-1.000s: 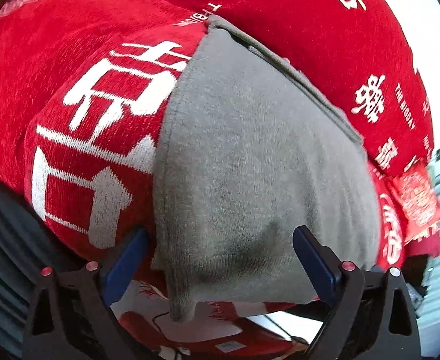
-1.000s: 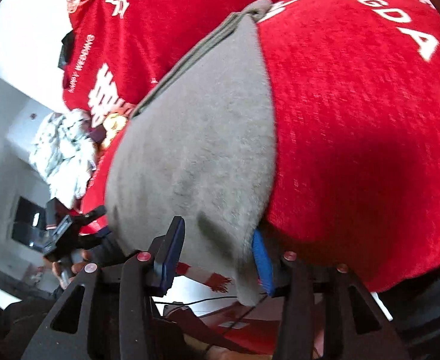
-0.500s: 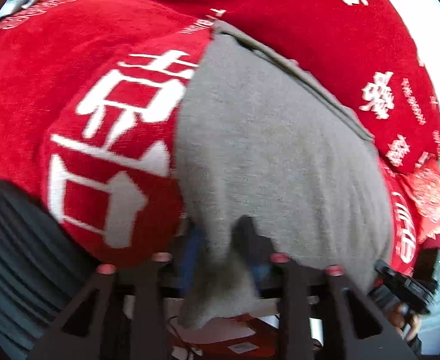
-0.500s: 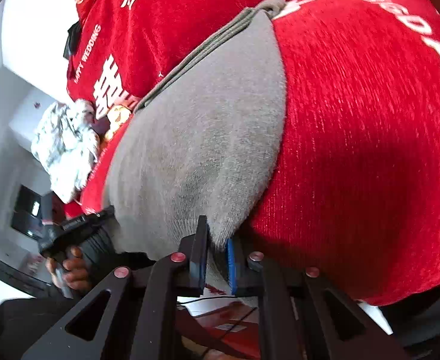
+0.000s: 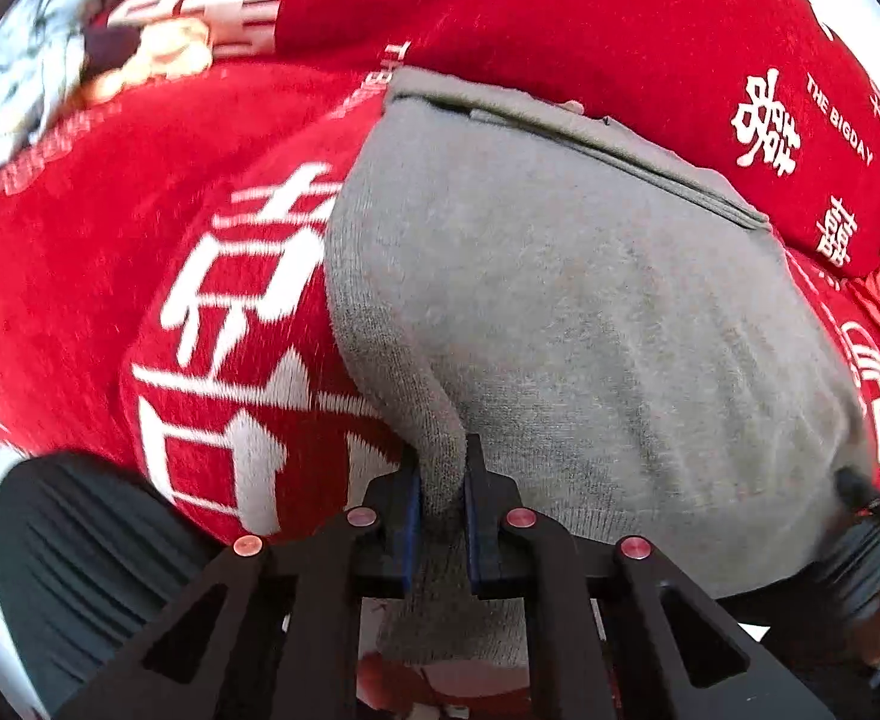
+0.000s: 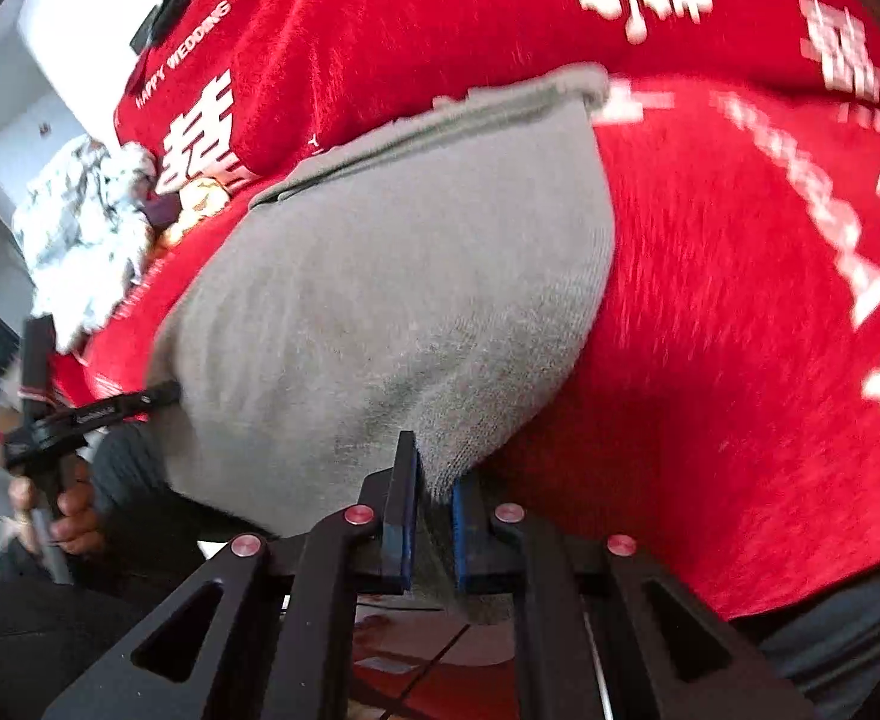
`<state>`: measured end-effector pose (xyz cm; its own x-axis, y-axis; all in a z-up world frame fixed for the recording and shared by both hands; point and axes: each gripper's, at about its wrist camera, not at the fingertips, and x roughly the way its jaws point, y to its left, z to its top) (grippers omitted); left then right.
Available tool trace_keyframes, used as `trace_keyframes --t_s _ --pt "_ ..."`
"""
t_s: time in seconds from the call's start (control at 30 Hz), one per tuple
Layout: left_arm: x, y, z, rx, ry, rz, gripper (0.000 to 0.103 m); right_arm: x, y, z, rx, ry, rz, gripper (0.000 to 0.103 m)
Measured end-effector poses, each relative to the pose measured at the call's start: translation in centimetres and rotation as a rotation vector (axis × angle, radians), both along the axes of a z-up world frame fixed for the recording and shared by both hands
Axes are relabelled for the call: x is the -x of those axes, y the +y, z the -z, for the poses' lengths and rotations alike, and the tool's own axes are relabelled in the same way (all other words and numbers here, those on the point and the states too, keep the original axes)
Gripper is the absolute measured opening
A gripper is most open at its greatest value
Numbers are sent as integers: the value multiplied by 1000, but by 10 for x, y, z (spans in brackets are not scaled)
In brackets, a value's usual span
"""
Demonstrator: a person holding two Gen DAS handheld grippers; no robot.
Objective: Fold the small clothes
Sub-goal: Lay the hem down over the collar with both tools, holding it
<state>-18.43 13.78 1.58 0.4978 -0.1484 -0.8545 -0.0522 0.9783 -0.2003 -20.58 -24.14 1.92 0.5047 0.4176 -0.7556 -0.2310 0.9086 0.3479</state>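
Grey knit garment (image 5: 589, 312) lies spread on a red wedding-print cloth (image 5: 559, 18), its near hem pinched at both corners: the left gripper (image 5: 442, 516) and the right gripper (image 6: 434, 516) each have their fingers closed narrow on the fabric. To fold cleanly, I would lift both corners together, keep the hem taut and level, and carry it to the far band.

Red blanket (image 5: 559, 12) beyond, unobstructed; crumpled white cloth (image 6: 80, 228) far-left
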Motion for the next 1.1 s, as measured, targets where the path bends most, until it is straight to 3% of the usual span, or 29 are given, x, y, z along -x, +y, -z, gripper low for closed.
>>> trace_keyframes --t_s 0.1,0.27,0.47,0.57,0.83,1.1 --pt "0 -2 -16 -3 -50 9 12 3 3 -23 -14 -54 -8 10" --pt "-10 7 -48 61 -142 -6 12 -7 -3 -52 -89 -123 5 10" --pt "-34 27 -59 159 -162 -99 12 -30 -16 -71 -221 -138 107 10" --pt "-42 26 -63 136 -171 -112 12 -39 -14 -74 -242 -138 150 9" --pt "-68 30 -65 139 -151 -133 12 -69 -6 -89 -183 -163 174 9" --pt "-100 12 -70 9 -144 -127 12 -102 -1 -90 -118 -153 214 9"
